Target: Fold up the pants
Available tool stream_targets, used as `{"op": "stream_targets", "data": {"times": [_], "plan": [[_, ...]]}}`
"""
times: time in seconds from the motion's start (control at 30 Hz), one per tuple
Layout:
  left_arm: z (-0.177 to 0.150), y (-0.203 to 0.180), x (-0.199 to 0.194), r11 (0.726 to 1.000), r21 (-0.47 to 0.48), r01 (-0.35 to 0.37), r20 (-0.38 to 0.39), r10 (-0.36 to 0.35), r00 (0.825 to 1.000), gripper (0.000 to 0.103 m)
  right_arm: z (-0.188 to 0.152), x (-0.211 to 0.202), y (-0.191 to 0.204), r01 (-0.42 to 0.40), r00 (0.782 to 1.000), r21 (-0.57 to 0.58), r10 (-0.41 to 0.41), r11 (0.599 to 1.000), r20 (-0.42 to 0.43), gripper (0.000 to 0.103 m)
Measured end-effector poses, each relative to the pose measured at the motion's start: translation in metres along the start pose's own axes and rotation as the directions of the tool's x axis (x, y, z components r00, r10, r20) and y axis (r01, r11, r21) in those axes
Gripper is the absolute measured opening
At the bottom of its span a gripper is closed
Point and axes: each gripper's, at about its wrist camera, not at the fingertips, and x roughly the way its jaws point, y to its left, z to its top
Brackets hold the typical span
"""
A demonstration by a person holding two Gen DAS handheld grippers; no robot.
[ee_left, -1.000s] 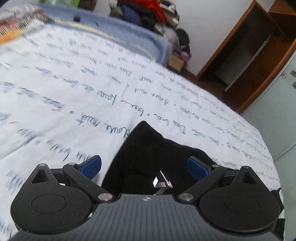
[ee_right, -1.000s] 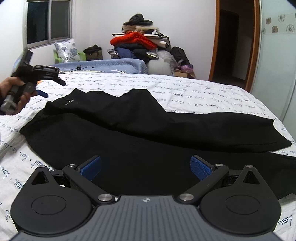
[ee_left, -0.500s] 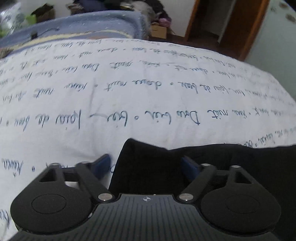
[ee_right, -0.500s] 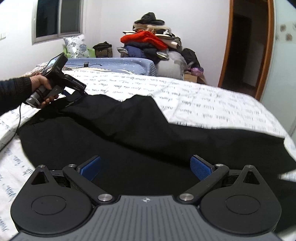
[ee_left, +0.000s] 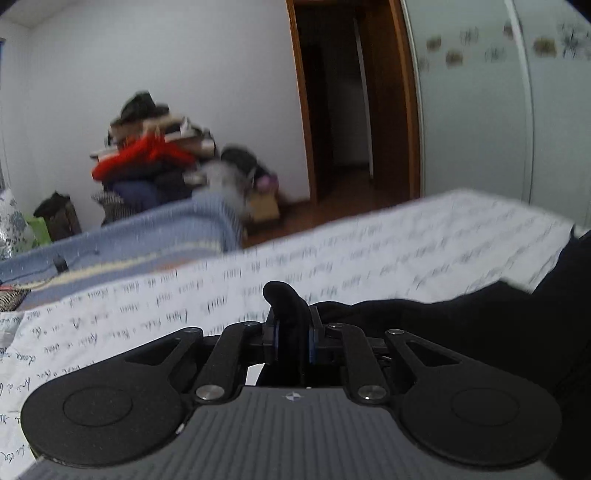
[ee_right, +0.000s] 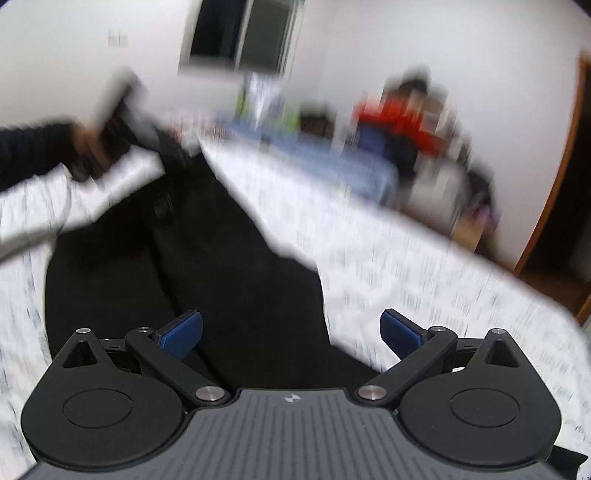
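Observation:
Black pants (ee_right: 229, 266) lie on a white bedsheet with blue writing (ee_right: 424, 280). My left gripper (ee_left: 291, 334) is shut on a bunched corner of the pants (ee_left: 424, 325) and holds it lifted above the bed; a nub of black cloth sticks up between its blue pads. In the right wrist view the left gripper (ee_right: 122, 125) shows blurred at the upper left, with the pants hanging from it. My right gripper (ee_right: 291, 330) is open and empty, over the near part of the pants.
A pile of clothes (ee_left: 147, 162) with a red garment stands in the far corner beside a blue blanket (ee_left: 122, 240). A wooden doorway (ee_left: 351, 103) and a pale wardrobe (ee_left: 498, 103) are at the right. A window (ee_right: 243, 33) is behind.
My left gripper has shut on the pants' corner and lifted it off the bed. My right gripper has swung left and tilted, staying open.

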Motion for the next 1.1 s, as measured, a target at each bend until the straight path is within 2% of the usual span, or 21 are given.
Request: {"op": "stream_targets", "data": {"times": [0.1,0.2,0.27,0.3,0.37,0.43,0.5,0.6,0.67,0.7,0.73,0.77,0.8,0.9,1.0,1.03,1.1], "plan": [[0.004,-0.006,-0.036,1.0,-0.022,0.017,0.125,-0.014,0.992,0.016,0.008,0.032,-0.04,-0.006,0.993,0.084,0.016,0.996,-0.115,0.102],[0.002,-0.017,-0.063,0.998,-0.018,0.057,0.217,-0.052,0.975,0.016,0.009,0.04,-0.061,-0.072,0.99,0.163,0.09,0.984,-0.105,0.102],[-0.001,-0.023,-0.073,0.996,-0.001,0.088,0.238,-0.085,0.968,0.016,0.015,0.043,-0.059,-0.176,0.979,0.16,0.19,0.971,-0.079,0.103],[-0.001,-0.027,-0.076,0.995,0.008,0.097,0.243,-0.096,0.965,0.016,0.019,0.047,-0.056,-0.236,0.965,0.143,0.249,0.961,-0.079,0.103],[-0.002,-0.033,-0.078,0.994,0.029,0.107,0.251,-0.111,0.962,0.016,0.027,0.058,-0.046,-0.306,0.944,0.103,0.315,0.947,-0.1,0.103],[-0.004,-0.036,-0.075,0.994,0.033,0.106,0.244,-0.111,0.963,0.016,0.038,0.077,-0.042,-0.339,0.929,0.076,0.346,0.938,-0.131,0.103],[-0.007,-0.036,-0.072,0.994,0.029,0.105,0.234,-0.109,0.966,0.016,0.05,0.101,-0.042,-0.389,0.902,0.082,0.397,0.918,-0.169,0.103],[-0.01,-0.036,-0.076,0.995,0.037,0.098,0.228,-0.104,0.968,0.016,0.06,0.125,-0.046,-0.439,0.872,0.092,0.449,0.894,-0.194,0.103],[-0.012,-0.033,-0.079,0.995,0.034,0.093,0.224,-0.098,0.97,0.016,0.065,0.143,-0.049,-0.483,0.839,0.123,0.498,0.867,-0.22,0.102],[-0.013,-0.033,-0.08,0.996,0.03,0.089,0.223,-0.093,0.97,0.016,0.066,0.15,-0.051,-0.515,0.811,0.154,0.537,0.843,-0.231,0.101],[-0.014,-0.032,-0.08,0.996,0.024,0.085,0.222,-0.088,0.971,0.017,0.066,0.157,-0.051,-0.536,0.79,0.179,0.565,0.825,-0.239,0.069],[-0.014,-0.03,-0.08,0.996,0.017,0.089,0.217,-0.091,0.972,0.017,0.067,0.163,-0.049,-0.551,0.767,0.197,0.585,0.811,-0.262,0.042],[-0.015,-0.03,-0.077,0.996,0.01,0.093,0.207,-0.093,0.974,0.017,0.067,0.164,-0.046,-0.547,0.766,0.197,0.581,0.814,-0.275,0.014],[-0.021,-0.025,-0.074,0.998,-0.027,0.064,0.179,-0.058,0.982,0.017,0.072,0.146,-0.035,-0.485,0.827,0.12,0.499,0.866,-0.26,0.012],[-0.028,-0.016,-0.079,0.988,-0.14,0.066,0.161,-0.043,0.986,0.018,0.08,0.105,-0.02,-0.4,0.896,0.034,0.399,0.916,-0.195,0.012],[-0.031,-0.011,-0.083,0.978,-0.195,0.074,0.154,-0.044,0.987,0.018,0.082,0.079,-0.01,-0.344,0.929,-0.012,0.339,0.939,-0.146,0.012],[-0.041,0.002,-0.088,0.933,-0.347,0.089,0.087,-0.063,0.994,0.019,0.079,0.03,0.017,-0.27,0.962,-0.083,0.267,0.959,-0.05,0.011]]}}
